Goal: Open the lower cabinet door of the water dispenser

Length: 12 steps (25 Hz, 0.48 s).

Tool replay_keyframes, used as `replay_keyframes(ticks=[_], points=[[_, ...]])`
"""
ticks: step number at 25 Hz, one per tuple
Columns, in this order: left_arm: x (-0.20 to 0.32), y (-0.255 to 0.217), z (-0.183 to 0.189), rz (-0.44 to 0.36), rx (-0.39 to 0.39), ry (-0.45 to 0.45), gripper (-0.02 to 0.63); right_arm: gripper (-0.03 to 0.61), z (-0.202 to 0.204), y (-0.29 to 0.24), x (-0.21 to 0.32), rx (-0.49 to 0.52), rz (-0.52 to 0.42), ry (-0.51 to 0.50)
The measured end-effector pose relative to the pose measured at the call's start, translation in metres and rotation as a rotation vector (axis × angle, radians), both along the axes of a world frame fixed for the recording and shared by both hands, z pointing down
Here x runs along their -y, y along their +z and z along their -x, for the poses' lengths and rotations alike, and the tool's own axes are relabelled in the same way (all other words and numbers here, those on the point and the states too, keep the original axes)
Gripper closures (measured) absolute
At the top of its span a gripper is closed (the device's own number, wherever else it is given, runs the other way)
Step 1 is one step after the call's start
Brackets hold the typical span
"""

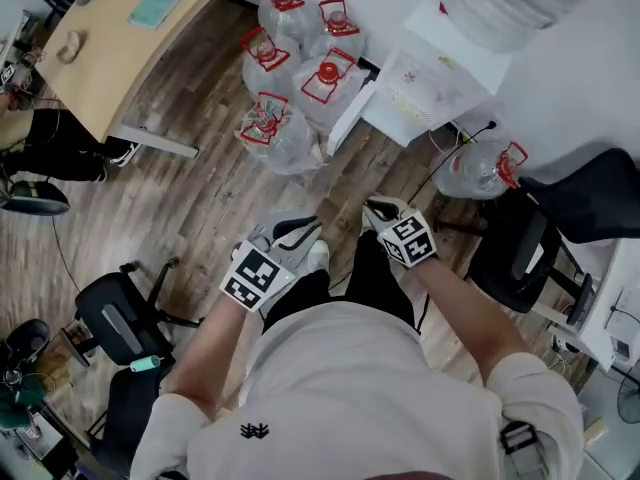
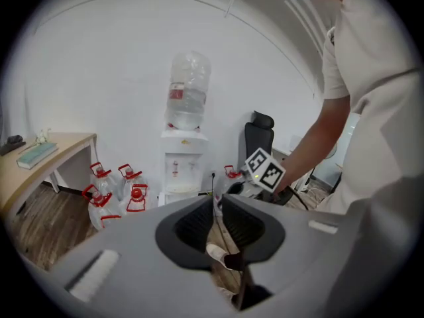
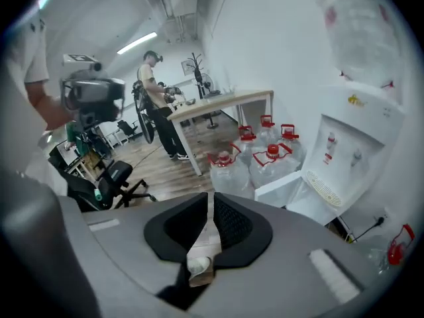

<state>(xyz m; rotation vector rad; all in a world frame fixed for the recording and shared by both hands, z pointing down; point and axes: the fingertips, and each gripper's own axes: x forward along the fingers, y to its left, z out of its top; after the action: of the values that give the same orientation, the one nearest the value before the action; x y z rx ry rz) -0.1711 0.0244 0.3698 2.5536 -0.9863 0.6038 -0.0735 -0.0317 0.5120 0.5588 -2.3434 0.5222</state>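
Lower cabinet door of water dispenser: stands open, task apparently complete. Left gripper, right gripper: jaws slightly apart, empty.

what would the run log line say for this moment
lower cabinet door: swung open | water dispenser: out of reach, untouched | left gripper: empty, jaws a slit apart | right gripper: empty, jaws a slit apart

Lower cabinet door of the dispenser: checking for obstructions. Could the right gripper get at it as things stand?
Probably, after a step forward: the right gripper is near the person's legs, empty, with bare floor between it and the door, which stands open. The water jugs sit on its other side.
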Motion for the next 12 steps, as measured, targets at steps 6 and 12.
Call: replay_keyframes(ticks=[6, 12], points=[[-0.02, -0.034, -0.001, 0.001, -0.026, -0.035, 0.517, 0.565, -0.033, -0.089, -0.07, 0.055, -0.063, -0.001], [-0.032, -0.05, -0.018, -0.009, -0.028, 0.024, 0.518, 0.577, -0.079, -0.149, -0.07, 0.107, -0.153, 0.142]])
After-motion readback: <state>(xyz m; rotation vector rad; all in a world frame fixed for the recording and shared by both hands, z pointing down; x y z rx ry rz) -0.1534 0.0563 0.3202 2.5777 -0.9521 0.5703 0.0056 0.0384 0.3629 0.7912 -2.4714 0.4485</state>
